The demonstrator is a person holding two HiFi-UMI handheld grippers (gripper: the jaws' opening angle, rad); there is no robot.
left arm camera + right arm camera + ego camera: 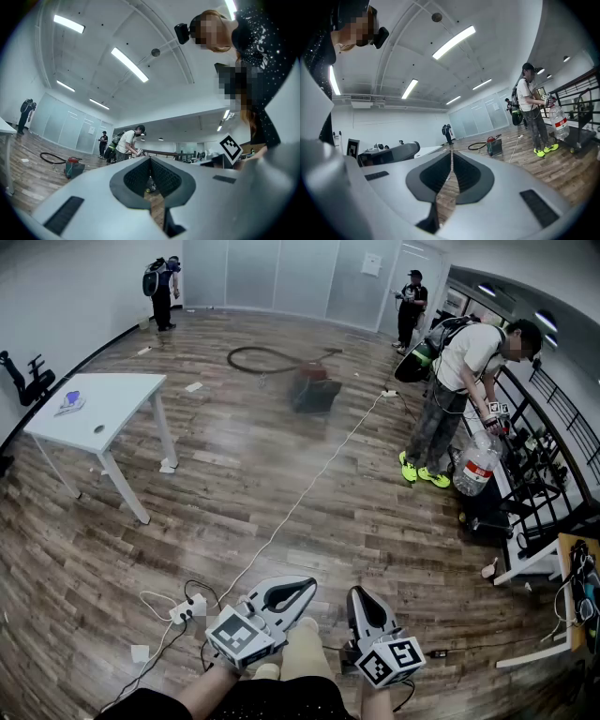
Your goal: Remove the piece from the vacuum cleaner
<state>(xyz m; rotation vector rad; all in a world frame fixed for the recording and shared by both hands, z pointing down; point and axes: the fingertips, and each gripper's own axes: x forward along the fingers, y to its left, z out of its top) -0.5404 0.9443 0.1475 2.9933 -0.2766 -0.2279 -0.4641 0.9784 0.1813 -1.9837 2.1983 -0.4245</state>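
Vacuum cleaner (314, 390) stands well ahead of the fingers (136, 178). Body judged heavy and rigid, hose (262, 359) bendy; grip at the hose joint. Left gripper (307, 586) and right gripper (359, 597) closed, empty.

White table (117, 395) (left side), water jug (476, 468).

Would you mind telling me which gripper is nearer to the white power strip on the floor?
Left. The left gripper sits just right of the white power strip; the right gripper is farther right, beyond it.
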